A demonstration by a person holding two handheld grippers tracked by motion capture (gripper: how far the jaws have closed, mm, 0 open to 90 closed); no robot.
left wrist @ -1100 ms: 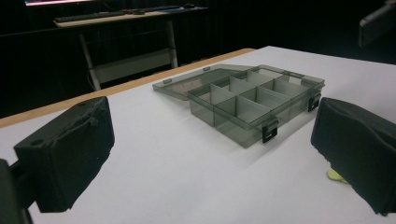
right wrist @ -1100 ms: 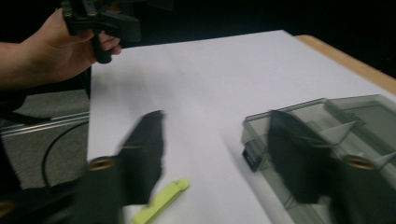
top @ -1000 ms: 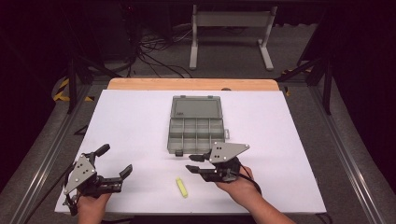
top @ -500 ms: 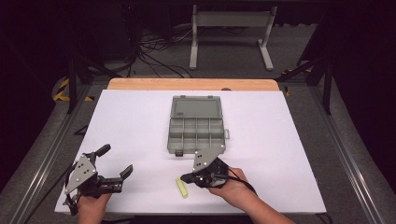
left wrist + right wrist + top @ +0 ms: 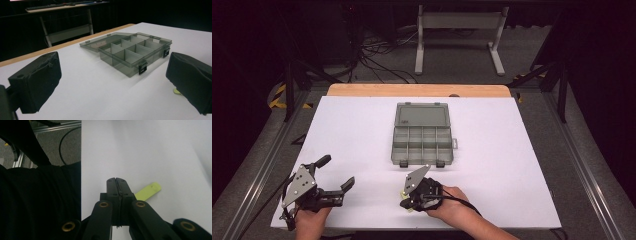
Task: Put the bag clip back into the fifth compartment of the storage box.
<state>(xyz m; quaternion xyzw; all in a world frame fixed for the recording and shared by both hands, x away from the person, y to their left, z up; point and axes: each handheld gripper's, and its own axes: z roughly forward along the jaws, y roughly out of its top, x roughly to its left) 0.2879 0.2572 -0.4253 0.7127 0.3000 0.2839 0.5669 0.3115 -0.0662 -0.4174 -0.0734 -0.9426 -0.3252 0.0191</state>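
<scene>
A small yellow-green strip [image 5: 148,191] lies flat on the white table [image 5: 512,165] near the front edge. My right gripper [image 5: 117,181] points down at the table with its jaws pressed together, and the strip sticks out from behind their right side. From above, the right gripper [image 5: 408,200] covers most of the strip [image 5: 403,194]. My left gripper [image 5: 336,171] rests at the front left, open, with nothing between its pads [image 5: 37,82]. The left gripper view looks across at the box, with the strip [image 5: 177,91] peeking from behind its right pad.
A smoky clear compartment box [image 5: 422,135] sits mid-table with its lid laid open behind it; its compartments [image 5: 130,52] look empty. A wooden strip [image 5: 417,90] borders the far edge. A dark sleeve [image 5: 37,200] lies left of the right gripper.
My right gripper swung left and tipped down over the yellow-green strip, and its jaws went from apart to shut. The left gripper stayed where it was.
</scene>
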